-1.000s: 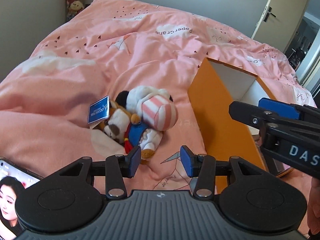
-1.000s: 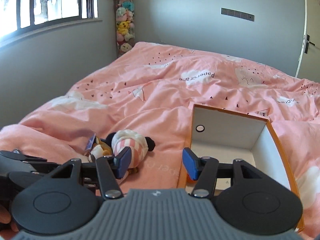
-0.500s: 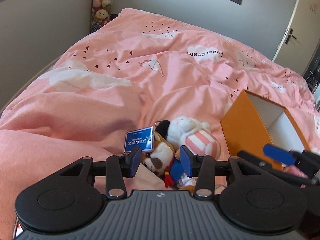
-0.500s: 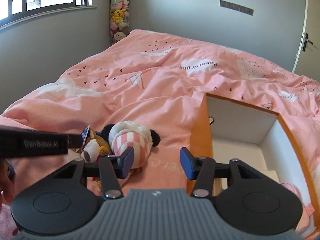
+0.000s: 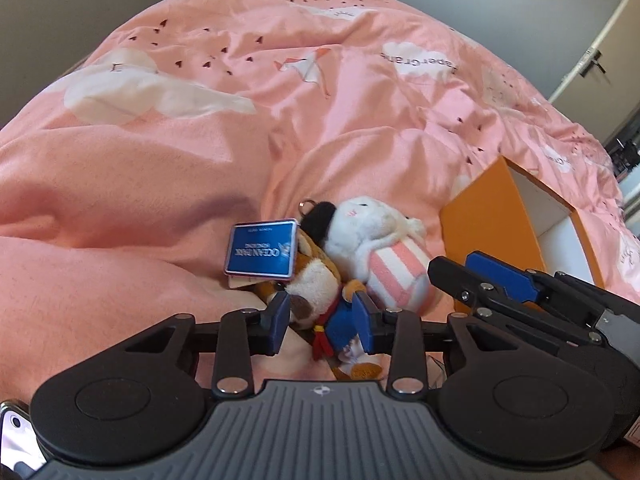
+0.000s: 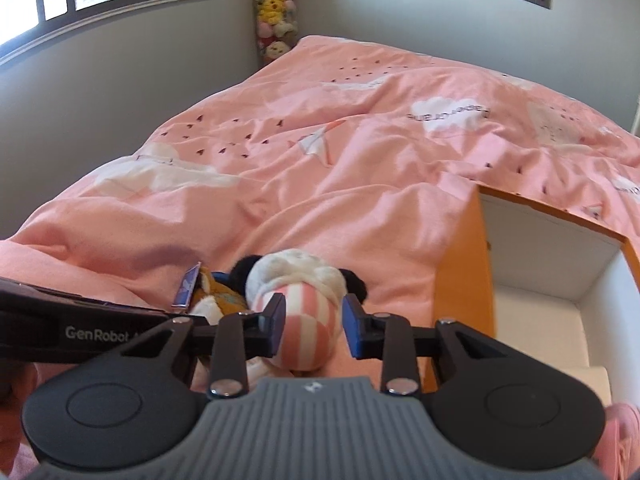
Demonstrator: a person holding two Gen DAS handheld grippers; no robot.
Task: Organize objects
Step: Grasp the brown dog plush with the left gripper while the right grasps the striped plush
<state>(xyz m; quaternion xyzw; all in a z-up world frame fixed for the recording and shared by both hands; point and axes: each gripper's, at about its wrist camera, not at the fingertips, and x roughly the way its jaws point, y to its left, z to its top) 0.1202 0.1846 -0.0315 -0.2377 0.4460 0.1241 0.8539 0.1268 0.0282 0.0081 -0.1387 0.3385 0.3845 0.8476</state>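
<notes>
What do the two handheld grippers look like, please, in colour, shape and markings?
Both match: the left gripper and right gripper have a grey ribbed body, two round black discs, black linkage arms with silver rivets, and flat blue finger pads. The left one's side, seen from the right wrist camera, reads "GenRobot" in white.

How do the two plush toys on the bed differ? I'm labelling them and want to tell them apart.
The brown-and-white plush is tan with a blue outfit and red scarf; the white plush is pale with black ears and a pink-striped body. The brown-and-white plush carries a blue tag; the white plush shows none. The left gripper is closing around the brown one, the right gripper around the white one. Both lie side by side on the pink duvet.
</notes>
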